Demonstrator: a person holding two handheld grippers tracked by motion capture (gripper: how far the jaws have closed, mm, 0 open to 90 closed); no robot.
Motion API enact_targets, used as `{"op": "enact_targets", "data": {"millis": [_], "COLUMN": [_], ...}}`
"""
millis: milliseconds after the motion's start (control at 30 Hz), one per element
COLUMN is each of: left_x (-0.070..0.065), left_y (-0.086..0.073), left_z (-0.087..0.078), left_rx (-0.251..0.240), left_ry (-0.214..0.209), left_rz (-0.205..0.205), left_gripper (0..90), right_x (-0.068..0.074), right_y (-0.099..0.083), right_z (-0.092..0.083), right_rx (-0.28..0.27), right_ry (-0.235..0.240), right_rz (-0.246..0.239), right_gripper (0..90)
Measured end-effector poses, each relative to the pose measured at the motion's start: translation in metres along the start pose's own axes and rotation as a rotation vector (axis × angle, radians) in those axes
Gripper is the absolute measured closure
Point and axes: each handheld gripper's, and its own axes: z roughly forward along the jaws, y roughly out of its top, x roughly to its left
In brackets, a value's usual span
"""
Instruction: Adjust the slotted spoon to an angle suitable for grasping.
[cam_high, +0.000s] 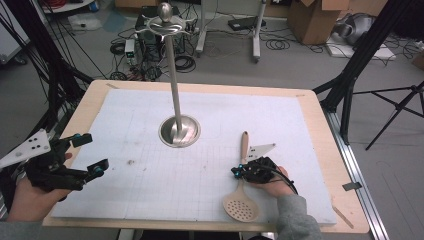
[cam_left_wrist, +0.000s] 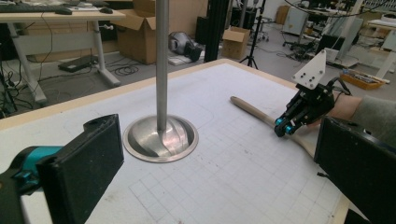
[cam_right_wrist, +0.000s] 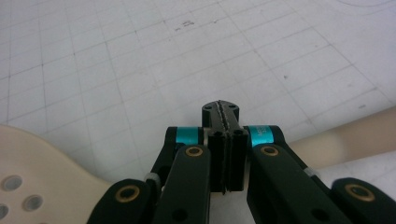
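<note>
Jaws of right gripper (cam_right_wrist: 225, 116) pressed together, empty, poised over slotted spoon (cam_high: 242, 191) handle near mat front edge. Left gripper (cam_high: 90, 152) wide apart, holding nothing; its view shows stand (cam_left_wrist: 161, 135) base close-up.

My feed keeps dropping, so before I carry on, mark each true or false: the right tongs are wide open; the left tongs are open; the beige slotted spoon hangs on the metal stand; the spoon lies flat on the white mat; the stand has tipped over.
1. The right tongs are wide open. False: their jaws are pressed together above the beige slotted spoon.
2. The left tongs are open. True.
3. The spoon hangs on the tall metal stand. False: nothing hangs from the stand.
4. The spoon lies flat on the white gridded mat. True.
5. The stand has tipped over. False: it stands upright.
</note>
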Motion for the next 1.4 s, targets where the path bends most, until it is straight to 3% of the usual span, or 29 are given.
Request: {"op": "enact_targets", "data": {"millis": [967, 1067, 1133, 1233, 1400], "left_x": [0.002, 0.002, 0.002, 0.002, 0.001], "left_y": [0.002, 0.002, 0.003, 0.002, 0.002], "left_z": [0.005, 0.007, 0.008, 0.009, 0.009], "left_rx": [-0.002, -0.001, 0.002, 0.001, 0.005], "left_ry": [-0.016, -0.018, -0.021, -0.020, -0.021], "left_rz": [0.000, 0.000, -0.002, -0.002, -0.001], "left_gripper": [1.8, 1.8, 1.8, 1.8, 1.9], "right_x": [-0.007, -0.009, -0.010, -0.014, -0.017], "right_y": [-0.023, -0.023, -0.024, -0.025, -0.030], "right_z": [-0.020, -0.021, -0.027, -0.037, -0.042], "right_rx": [-0.054, -0.062, -0.102, -0.168, -0.138], "right_ry": [0.004, 0.013, 0.014, -0.027, -0.095], "right_rz": [0.066, 0.095, 0.114, 0.134, 0.161], "right_gripper": [90.0, 90.0, 90.0, 90.0, 90.0]}}
